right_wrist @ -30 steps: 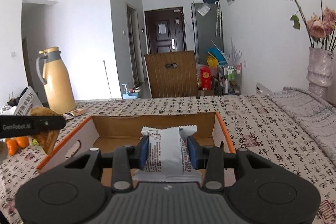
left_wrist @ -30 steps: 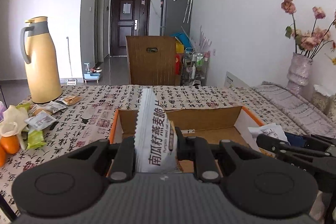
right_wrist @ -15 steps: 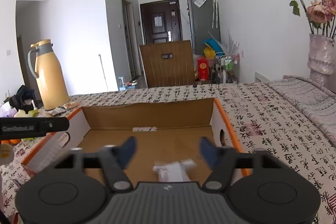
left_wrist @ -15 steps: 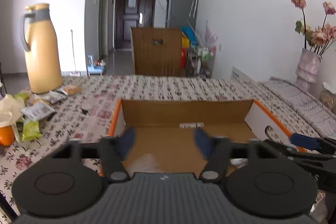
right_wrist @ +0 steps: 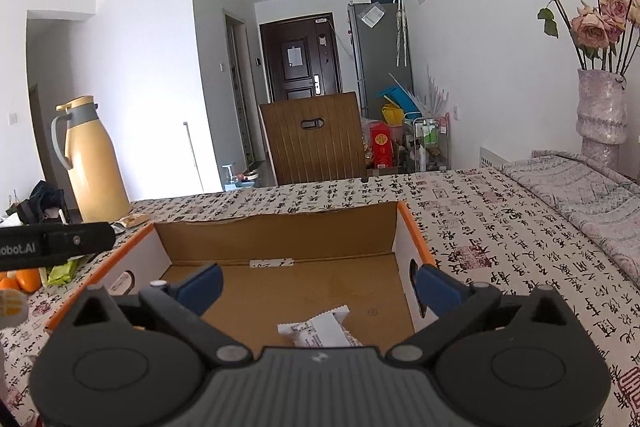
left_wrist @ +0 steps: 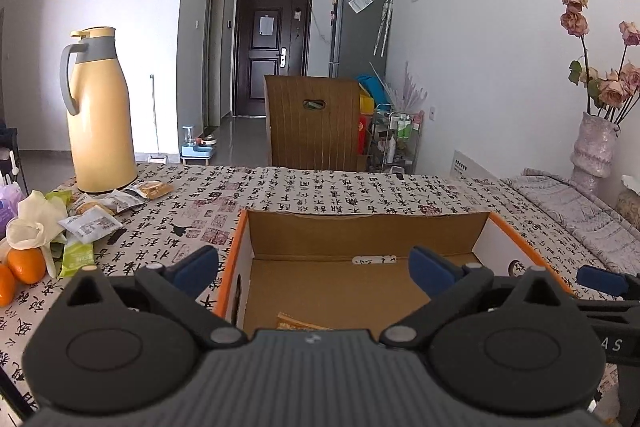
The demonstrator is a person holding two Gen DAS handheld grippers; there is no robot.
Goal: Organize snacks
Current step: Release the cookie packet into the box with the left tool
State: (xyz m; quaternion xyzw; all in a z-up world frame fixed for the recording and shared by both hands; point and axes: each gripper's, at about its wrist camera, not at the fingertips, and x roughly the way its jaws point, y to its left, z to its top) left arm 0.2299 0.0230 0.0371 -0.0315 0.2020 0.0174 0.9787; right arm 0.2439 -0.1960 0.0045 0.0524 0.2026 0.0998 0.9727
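Both jaws have just been opening and stand wide apart with nothing between: left gripper (left_wrist: 314,269) and right gripper (right_wrist: 320,285) over the orange-edged cardboard box (left_wrist: 366,227). The remaining loose snack packets (left_wrist: 94,223) lie at the frame's left, nearer the left gripper.

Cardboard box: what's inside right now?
The box holds a white snack packet and an orange-edged packet on its floor. Each tool's body hides the near part; more may lie there.

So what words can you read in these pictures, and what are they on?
"obot.AI": left gripper's finger, start cut off.
"A S": right gripper's finger, rest cut off.
Characters on the tablecloth and print on the white packet: too blurred to read.
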